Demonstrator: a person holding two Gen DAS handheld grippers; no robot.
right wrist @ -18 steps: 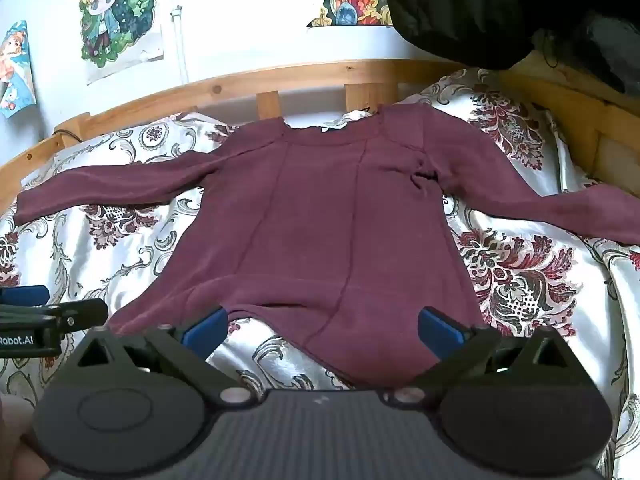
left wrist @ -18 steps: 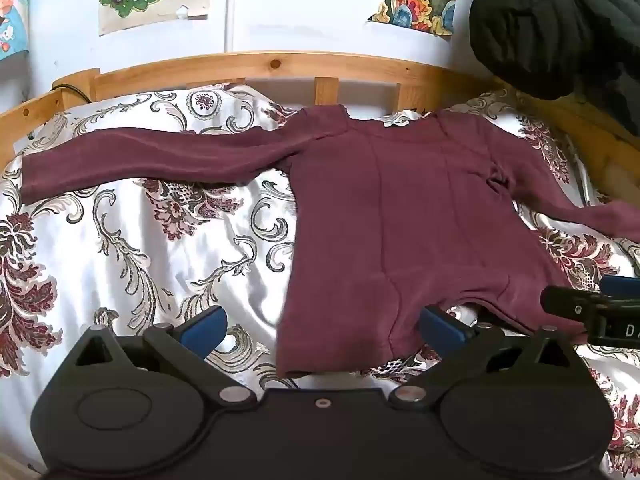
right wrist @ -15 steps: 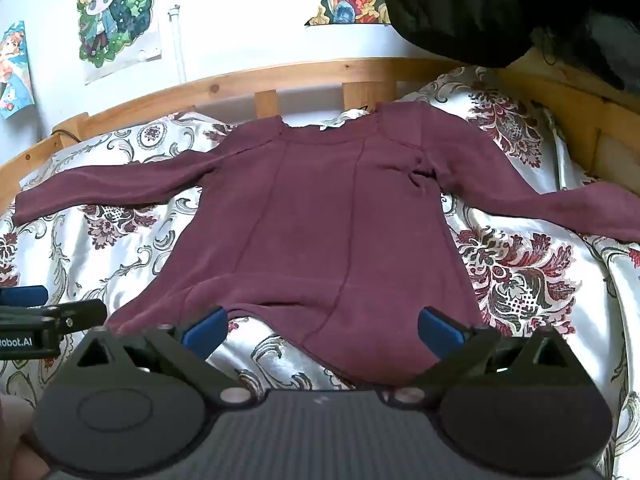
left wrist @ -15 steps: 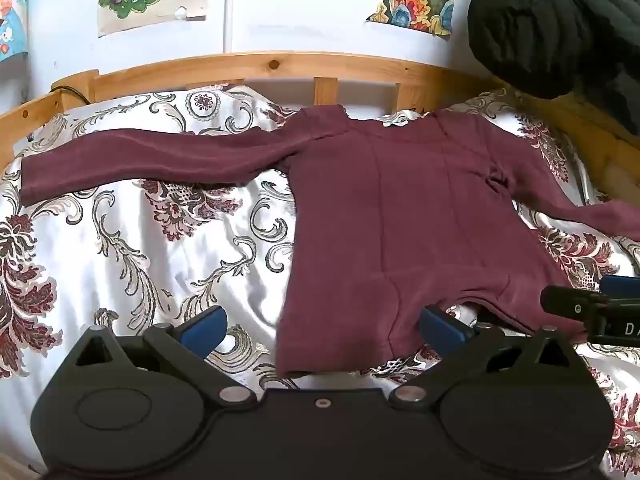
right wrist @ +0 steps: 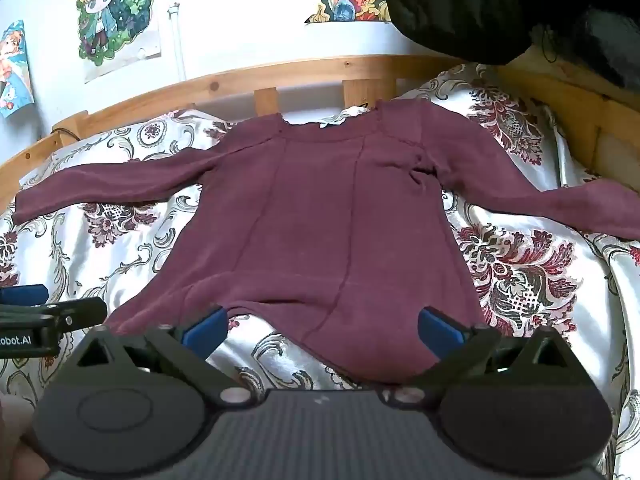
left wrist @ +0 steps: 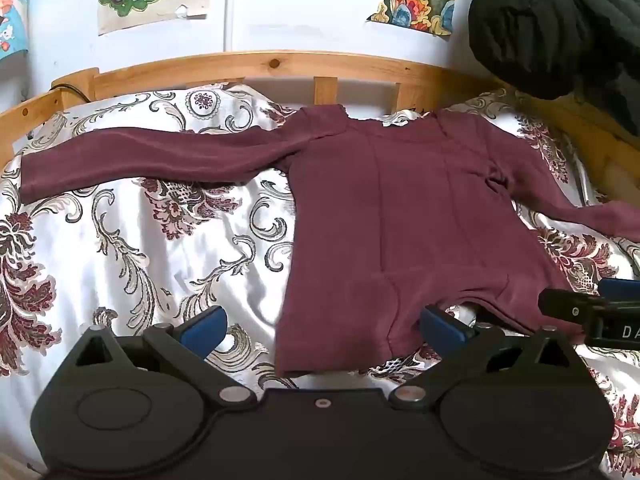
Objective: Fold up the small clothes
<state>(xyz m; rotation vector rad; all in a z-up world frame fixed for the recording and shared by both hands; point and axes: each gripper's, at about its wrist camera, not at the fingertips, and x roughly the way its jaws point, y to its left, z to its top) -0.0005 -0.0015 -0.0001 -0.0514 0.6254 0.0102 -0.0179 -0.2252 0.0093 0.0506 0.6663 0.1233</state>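
Note:
A small maroon long-sleeved top (left wrist: pixel 400 224) lies flat on the patterned bed cover, neck towards the headboard, both sleeves spread out sideways. It also shows in the right wrist view (right wrist: pixel 320 232). My left gripper (left wrist: pixel 322 326) is open and empty, just short of the hem's left corner. My right gripper (right wrist: pixel 320 326) is open and empty over the hem's right part. The right gripper's tip shows at the right edge of the left wrist view (left wrist: pixel 592 312). The left gripper's tip shows at the left edge of the right wrist view (right wrist: pixel 52 316).
A wooden headboard (left wrist: pixel 280 64) runs behind the top. A black padded jacket (left wrist: pixel 560 28) hangs over the right bed corner. The white floral bed cover (left wrist: pixel 120 248) spreads left of the top. Posters hang on the wall.

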